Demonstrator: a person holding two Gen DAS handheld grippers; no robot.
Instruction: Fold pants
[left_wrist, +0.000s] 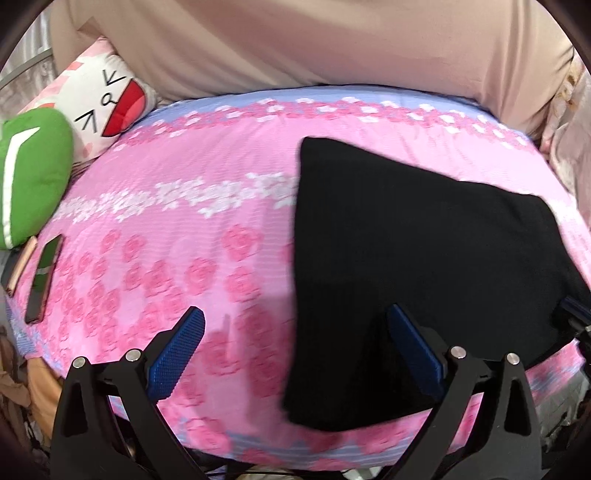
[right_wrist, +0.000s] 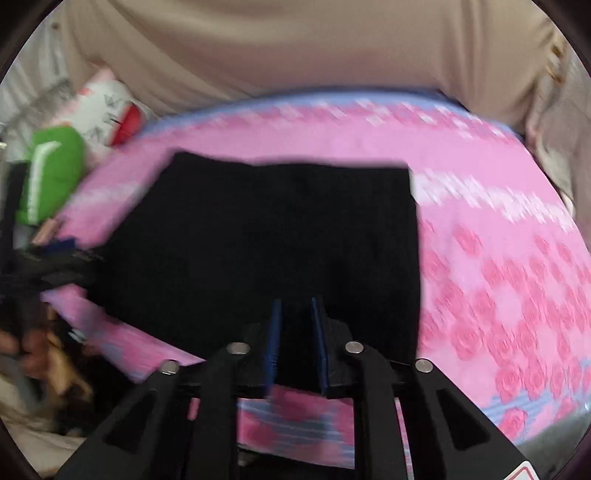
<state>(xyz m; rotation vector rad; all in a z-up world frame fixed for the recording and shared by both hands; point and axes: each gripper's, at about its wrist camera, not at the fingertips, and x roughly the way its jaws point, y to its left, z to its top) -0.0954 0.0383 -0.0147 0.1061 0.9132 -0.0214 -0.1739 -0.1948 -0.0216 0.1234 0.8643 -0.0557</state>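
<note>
Blue-padded fingers of the left gripper spread wide, its right finger over the black pants. Right gripper fingers clench the pants' near edge; folded pants lie ahead on the pink bed.

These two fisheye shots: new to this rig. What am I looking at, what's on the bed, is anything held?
There is no robot arm: a person holds a two-finger gripper in each hand, each with a camera looking forward along its fingers.

The left wrist view shows the left gripper, blue pads wide apart, holding nothing.

The right wrist view shows the right gripper closed to a narrow gap on the near edge of the black pants, though the picture is blurred.

The pants lie folded on a pink rose-print cover. On the left sit a green cushion, a cartoon-face pillow and a phone.
</note>
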